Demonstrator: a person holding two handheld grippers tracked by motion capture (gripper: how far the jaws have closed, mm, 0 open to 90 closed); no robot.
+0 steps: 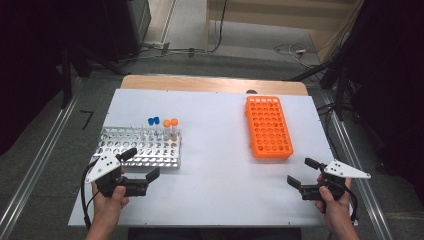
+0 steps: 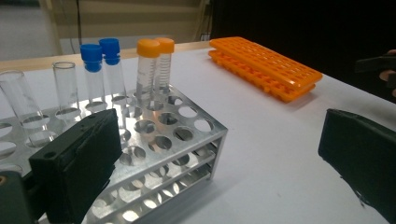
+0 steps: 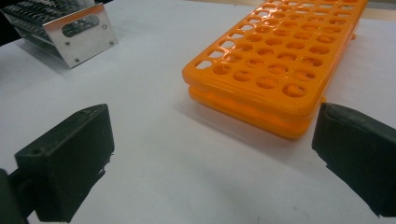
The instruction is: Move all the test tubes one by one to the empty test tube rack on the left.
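Observation:
A metal tube rack [image 1: 142,147] stands on the left of the white table sheet [image 1: 215,150]. In its far rows stand two blue-capped tubes [image 1: 153,121], two orange-capped tubes [image 1: 170,122] and some clear uncapped tubes [image 2: 65,86]. An empty orange plastic rack [image 1: 268,126] lies on the right. My left gripper [image 1: 141,164] is open at the metal rack's near right corner [image 2: 177,140], with nothing between its jaws. My right gripper [image 1: 303,172] is open and empty just in front of the orange rack [image 3: 280,60].
The table's wooden far edge [image 1: 215,82] shows beyond the sheet. Metal rails [image 1: 40,160] run along both sides of the table. Cables [image 1: 292,50] lie on the floor behind, and dark equipment stands at the back left and right.

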